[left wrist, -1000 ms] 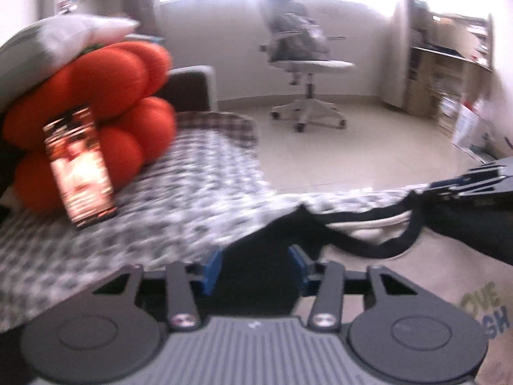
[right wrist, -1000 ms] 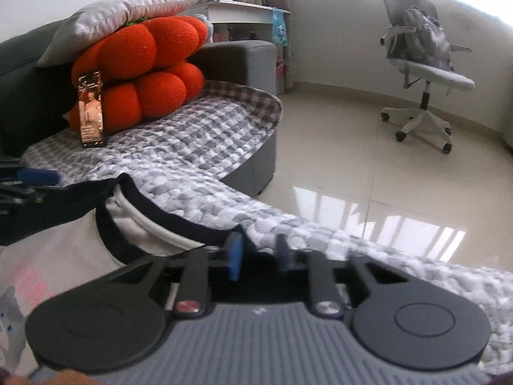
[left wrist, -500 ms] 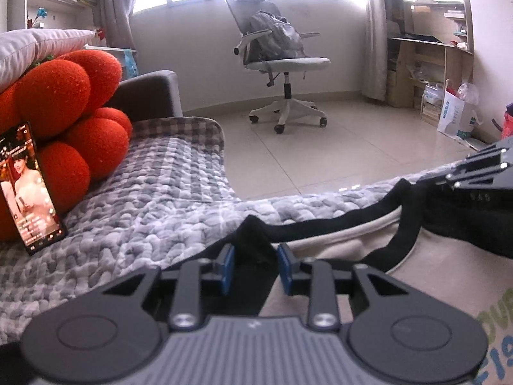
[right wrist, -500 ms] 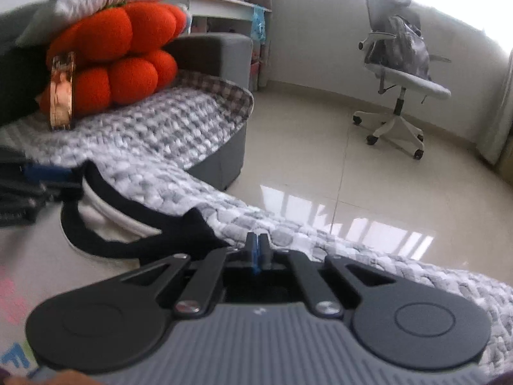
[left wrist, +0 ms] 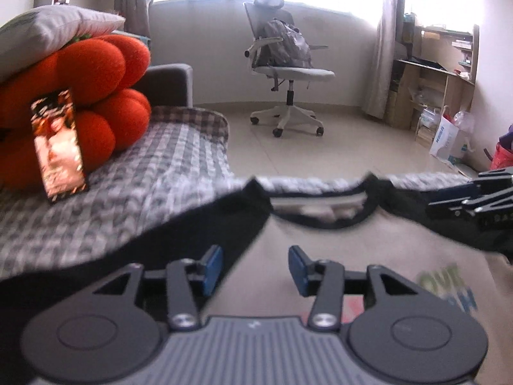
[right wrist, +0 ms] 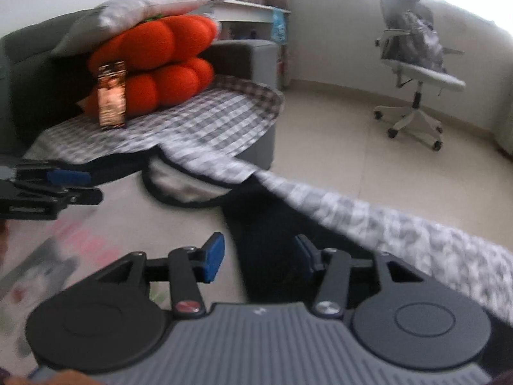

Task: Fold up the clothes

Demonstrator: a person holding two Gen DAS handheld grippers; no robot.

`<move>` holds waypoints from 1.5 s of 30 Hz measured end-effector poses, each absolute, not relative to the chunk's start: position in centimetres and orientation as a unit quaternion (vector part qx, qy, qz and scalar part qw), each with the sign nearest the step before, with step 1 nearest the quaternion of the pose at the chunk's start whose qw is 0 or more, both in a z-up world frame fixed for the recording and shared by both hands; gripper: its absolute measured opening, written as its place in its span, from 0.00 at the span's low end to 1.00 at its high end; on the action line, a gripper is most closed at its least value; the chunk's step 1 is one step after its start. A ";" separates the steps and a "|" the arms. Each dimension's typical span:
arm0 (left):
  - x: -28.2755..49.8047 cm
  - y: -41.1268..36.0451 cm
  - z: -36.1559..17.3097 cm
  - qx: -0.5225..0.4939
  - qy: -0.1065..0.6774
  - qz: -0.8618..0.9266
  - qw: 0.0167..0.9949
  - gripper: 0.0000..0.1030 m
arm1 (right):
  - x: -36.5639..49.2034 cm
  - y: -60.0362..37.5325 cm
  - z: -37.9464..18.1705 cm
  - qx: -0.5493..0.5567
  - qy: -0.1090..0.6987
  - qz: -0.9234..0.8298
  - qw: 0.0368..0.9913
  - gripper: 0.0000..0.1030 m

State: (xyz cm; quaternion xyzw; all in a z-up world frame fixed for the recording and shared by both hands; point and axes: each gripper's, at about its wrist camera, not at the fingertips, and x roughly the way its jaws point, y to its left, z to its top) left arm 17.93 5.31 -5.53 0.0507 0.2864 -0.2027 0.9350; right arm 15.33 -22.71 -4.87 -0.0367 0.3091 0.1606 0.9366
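A beige T-shirt (left wrist: 336,250) with a black collar and black sleeves lies spread flat on the grey checked sofa cover (left wrist: 134,186), printed side up. My left gripper (left wrist: 255,268) hovers over the shirt's left shoulder, its jaws opening, with no cloth pinched between the blue pads. My right gripper (right wrist: 258,258) hangs over the black right sleeve (right wrist: 275,224), its jaws opening too, and nothing is clamped. Each gripper shows at the edge of the other's view: the right gripper (left wrist: 474,195), the left gripper (right wrist: 54,186).
Orange round cushions (left wrist: 96,89) under a grey pillow (left wrist: 48,32) sit at the sofa's back, with a phone (left wrist: 59,141) leaning on them. A white office chair (left wrist: 285,73) with a bag stands on the tiled floor. Shelves and bags (left wrist: 442,109) line the right wall.
Both grippers let go of the shirt's shoulders and opened. The collar, bunched and lifted before, now lies flat, and both grippers have drawn back toward the shirt's body.
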 end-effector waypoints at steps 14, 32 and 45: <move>5.8 9.8 -5.0 0.052 0.313 -0.184 0.930 0.47 | 3.3 -21.0 -4.5 -0.038 0.369 0.213 0.904 0.51; -2.5 21.3 -3.3 -0.050 0.453 -0.190 0.869 0.52 | -6.0 -27.1 -3.8 0.080 0.490 0.233 0.836 0.51; -3.8 27.8 -7.7 -0.239 0.510 -0.223 0.796 0.47 | -9.7 -31.3 -6.9 0.220 0.526 0.252 0.782 0.39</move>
